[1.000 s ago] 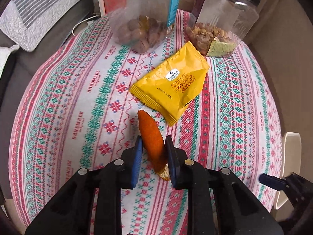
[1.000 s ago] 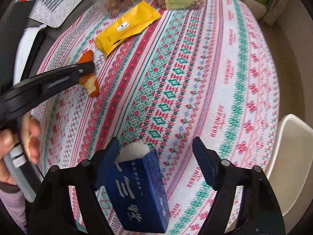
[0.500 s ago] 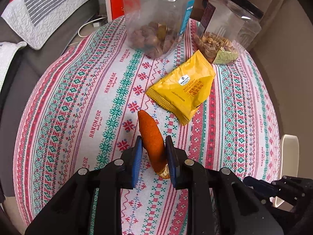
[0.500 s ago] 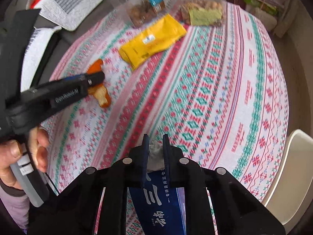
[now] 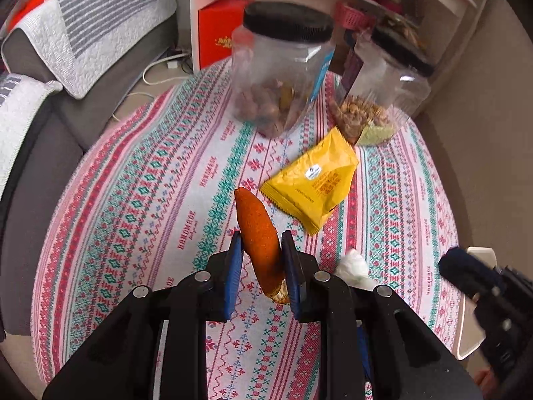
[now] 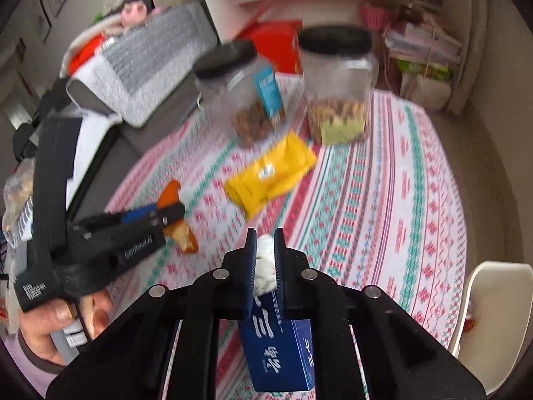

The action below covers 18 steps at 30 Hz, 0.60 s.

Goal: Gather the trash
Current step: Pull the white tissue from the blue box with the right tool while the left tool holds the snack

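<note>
Two bits of trash are held, one in each gripper; the left gripper point(image 5: 261, 265) is closed narrowly on an orange peel point(image 5: 258, 238), whose tip sticks up beyond the pads, and the right gripper point(image 6: 265, 261) is pinched almost fully together on a white tissue point(image 6: 265, 268) above a blue box point(image 6: 279, 355); whether the tissue is clear of the box cannot be told. Both pieces hang above the table point(image 5: 133, 200), near its close edge. Only the right wrist view shows the box's printed face, the person's left hand point(image 6: 60, 313) wrapped round the left gripper's handle, and the peel's pale inner side under that gripper; the left wrist view alone shows the peel's whole orange back, with the tissue as a small white lump point(image 5: 353, 266) at the right and the right gripper as a dark blur point(image 5: 466, 273) beside it. Both views share the yellow packet point(image 5: 313, 183) lying flat mid-table and two black-lidded jars point(image 5: 283, 73) behind it. Both grippers point steeply down toward the cloth.
</note>
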### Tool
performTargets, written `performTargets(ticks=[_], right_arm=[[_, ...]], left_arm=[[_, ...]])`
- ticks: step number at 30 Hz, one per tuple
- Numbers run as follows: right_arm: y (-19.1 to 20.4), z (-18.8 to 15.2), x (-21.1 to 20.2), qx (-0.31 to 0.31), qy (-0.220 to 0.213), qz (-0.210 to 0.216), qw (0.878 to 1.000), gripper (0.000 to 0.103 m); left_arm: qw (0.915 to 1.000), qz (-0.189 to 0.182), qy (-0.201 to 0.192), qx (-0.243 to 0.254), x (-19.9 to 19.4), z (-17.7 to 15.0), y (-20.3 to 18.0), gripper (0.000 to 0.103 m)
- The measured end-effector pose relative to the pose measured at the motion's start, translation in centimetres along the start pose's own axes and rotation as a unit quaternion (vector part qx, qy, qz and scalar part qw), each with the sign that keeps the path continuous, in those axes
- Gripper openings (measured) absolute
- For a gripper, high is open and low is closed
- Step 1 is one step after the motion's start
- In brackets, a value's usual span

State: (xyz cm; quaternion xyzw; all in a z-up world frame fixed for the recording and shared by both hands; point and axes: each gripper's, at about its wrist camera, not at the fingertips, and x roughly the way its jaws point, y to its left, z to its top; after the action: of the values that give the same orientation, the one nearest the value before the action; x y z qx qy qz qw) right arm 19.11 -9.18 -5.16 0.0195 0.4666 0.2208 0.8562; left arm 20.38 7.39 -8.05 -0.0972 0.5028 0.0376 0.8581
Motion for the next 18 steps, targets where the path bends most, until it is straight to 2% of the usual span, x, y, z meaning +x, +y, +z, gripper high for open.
performTargets(ticks=[4,7,8,9,10,15,18], right_arm=[[0.3,0.5,-1.4,0.001,-0.025,0.004,1.0,0.01],[0.5,0.3,-0.9,0.005,-0.011,0.004,1.0,0.013],[0.4,0.1,-0.1,0.01,0.006,0.0,1.0,0.02],[0.4,0.0,0.6,0.015,0.017,-0.004,1.0,0.044],[0.4,-0.3,1.6,0.02,0.032,-0.008,0.999,0.065],[1.7,-1.2,6.0,0.002,0.097,-0.028,0.995,0.07],[2.3,-1.4,7.8,-0.007,0.115,-0.035,0.993,0.072]], left_arm=[[0.9999,-0.004,-0.016,0.002,-1.6,0.1,0.1,0.024],[0.9998,-0.007,-0.021,0.001,-2.4,-0.1,0.2,0.024],[0.9997,-0.007,-0.022,0.002,-2.6,-0.2,0.3,0.024],[0.9997,-0.006,-0.023,0.002,-2.8,-0.2,0.3,0.024],[0.9997,-0.004,-0.024,0.003,-2.9,-0.3,0.4,0.024],[0.9998,0.007,-0.019,-0.002,-2.8,-0.6,1.9,0.024],[0.9998,0.012,-0.01,-0.009,-2.3,-0.8,3.1,0.024]])
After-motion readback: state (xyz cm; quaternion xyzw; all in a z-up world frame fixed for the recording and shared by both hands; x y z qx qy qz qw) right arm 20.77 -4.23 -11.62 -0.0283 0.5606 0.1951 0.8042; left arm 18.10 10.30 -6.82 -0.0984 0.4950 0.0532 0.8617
